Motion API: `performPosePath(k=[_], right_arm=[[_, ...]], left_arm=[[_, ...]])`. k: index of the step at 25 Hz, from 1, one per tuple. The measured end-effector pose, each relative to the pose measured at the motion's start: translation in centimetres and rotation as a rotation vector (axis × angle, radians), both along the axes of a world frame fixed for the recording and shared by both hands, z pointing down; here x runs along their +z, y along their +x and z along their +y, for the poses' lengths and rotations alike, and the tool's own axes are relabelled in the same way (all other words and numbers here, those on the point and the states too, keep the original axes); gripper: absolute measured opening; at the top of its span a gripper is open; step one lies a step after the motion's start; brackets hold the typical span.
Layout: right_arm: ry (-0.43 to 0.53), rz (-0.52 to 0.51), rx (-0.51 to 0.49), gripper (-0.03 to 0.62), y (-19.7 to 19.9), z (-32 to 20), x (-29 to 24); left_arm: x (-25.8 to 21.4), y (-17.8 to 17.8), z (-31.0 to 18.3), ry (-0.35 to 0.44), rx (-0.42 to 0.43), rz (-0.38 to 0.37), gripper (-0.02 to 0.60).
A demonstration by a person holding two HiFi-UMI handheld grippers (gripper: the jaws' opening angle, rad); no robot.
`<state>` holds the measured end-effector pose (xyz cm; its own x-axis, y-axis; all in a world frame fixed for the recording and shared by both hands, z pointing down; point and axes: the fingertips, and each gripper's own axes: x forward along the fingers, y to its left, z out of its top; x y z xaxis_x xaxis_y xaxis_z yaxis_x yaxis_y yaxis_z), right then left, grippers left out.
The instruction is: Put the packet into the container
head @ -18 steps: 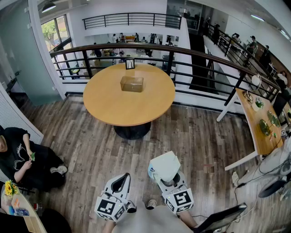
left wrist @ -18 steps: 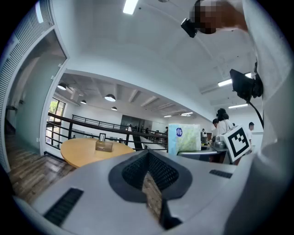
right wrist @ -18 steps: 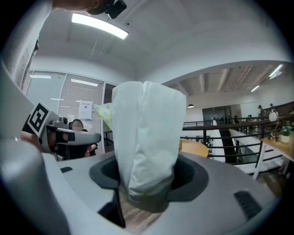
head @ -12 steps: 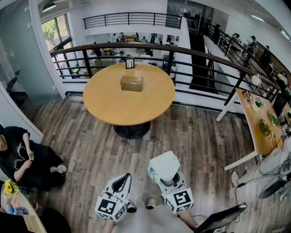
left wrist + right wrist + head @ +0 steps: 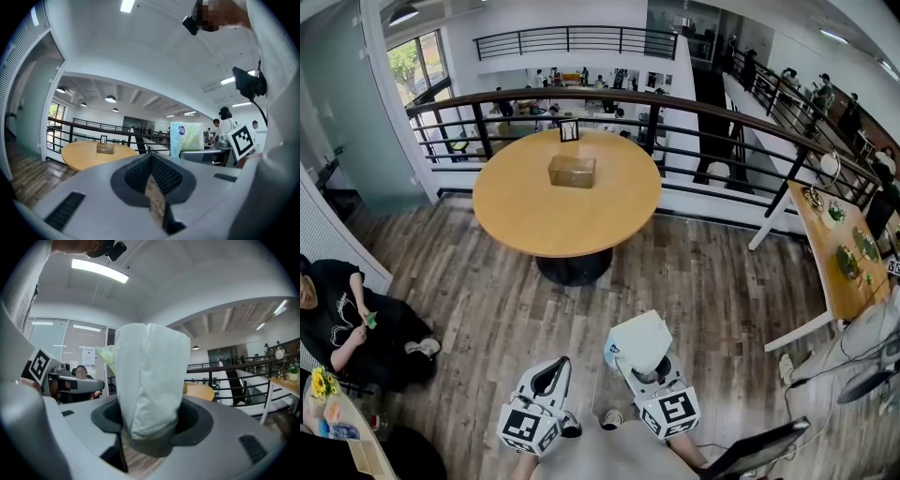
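R gripper clamps 1 packet (container on table).

Very little differs. The head view drifts slightly: the round table, the railing and the side table all sit a touch further toward 3 o'clock in the picture. Beyond the railing, at about 1 o'clock from the round table, a pale shape now shows where it was dark.
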<state>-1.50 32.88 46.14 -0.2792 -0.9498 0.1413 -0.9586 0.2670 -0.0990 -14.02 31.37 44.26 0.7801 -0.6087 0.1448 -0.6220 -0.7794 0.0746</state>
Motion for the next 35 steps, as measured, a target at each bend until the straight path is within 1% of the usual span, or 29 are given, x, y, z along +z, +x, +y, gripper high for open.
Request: performPosePath(k=[5, 12, 16, 21, 28, 35], right_arm=[[0.012, -0.007, -0.023, 0.262, 0.6, 0.0, -0.1], [-0.019, -0.028, -0.027, 0.262, 3.1, 1.2, 2.1], [-0.037, -0.045, -0.021, 0.262, 4.0, 1.4, 2.5], [-0.038, -0.044, -0.018, 0.262, 5.1, 0.5, 2.6], [-0.051, -0.035, -0.02, 0.262, 5.5, -2.6, 3.0], [-0.04, -0.007, -0.009, 0.262, 6.3, -9.5, 2.2]], left_arm=[[-0.3, 0.5, -0.2, 0.011, -0.024, -0.003, 0.005], [0.4, 2.5, 0.1, 0.022, -0.037, -0.016, 0.005], [0.7, 3.3, 0.1, 0.007, -0.034, -0.029, 0.005], [1.3, 4.4, -0.7, -0.008, -0.027, -0.03, 0.005], [1.9, 5.6, -4.2, -0.03, -0.011, -0.021, 0.005], [1.9, 6.4, -11.2, -0.025, -0.003, 0.003, 0.006]])
